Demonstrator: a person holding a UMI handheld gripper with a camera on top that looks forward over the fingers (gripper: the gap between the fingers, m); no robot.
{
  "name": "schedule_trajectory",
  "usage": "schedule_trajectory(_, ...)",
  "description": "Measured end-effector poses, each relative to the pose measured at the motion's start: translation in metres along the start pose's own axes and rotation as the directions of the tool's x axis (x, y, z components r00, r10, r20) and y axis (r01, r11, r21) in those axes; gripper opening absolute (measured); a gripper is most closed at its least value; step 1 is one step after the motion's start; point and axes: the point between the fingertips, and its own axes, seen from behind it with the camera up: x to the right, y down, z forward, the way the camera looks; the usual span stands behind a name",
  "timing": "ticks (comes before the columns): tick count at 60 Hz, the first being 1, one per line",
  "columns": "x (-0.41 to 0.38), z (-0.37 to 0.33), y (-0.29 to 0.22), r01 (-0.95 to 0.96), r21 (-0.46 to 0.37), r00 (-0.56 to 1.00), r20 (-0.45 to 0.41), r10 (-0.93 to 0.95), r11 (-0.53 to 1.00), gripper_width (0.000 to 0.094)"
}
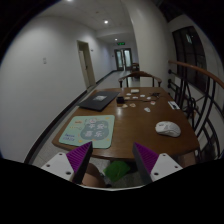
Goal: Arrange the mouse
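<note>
A white mouse (168,128) lies on the brown wooden table (130,118), ahead and to the right of my fingers. A pale green mouse mat (88,129) with a darker figure-eight pattern lies on the table ahead and to the left. My gripper (112,160) is held off the table's near edge, well short of both. Its purple pads (78,157) stand wide apart with nothing between them. Below, between the fingers, a green object (117,172) shows on the floor or a seat.
A dark laptop (98,101) lies further back on the left. Small white items (140,96) are scattered at the far end. Chairs (140,78) stand at the far end, a chair (185,100) and dark cabinet on the right. A corridor runs beyond.
</note>
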Motion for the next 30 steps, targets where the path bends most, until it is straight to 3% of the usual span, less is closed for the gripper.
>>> schedule_trajectory(12,0.074,0.003,0.005,-0.017,-0.001,0.994,-0.105,0.017,1.000,0.0817)
schedule_trajectory(26,0.227,0.028,0.018,0.010,-0.028,0.944,-0.329,-0.019,1.000,0.0810)
schedule_trajectory(30,0.247,0.043,0.021,0.012,-0.036,0.942,-0.335,-0.024,0.999,0.0810)
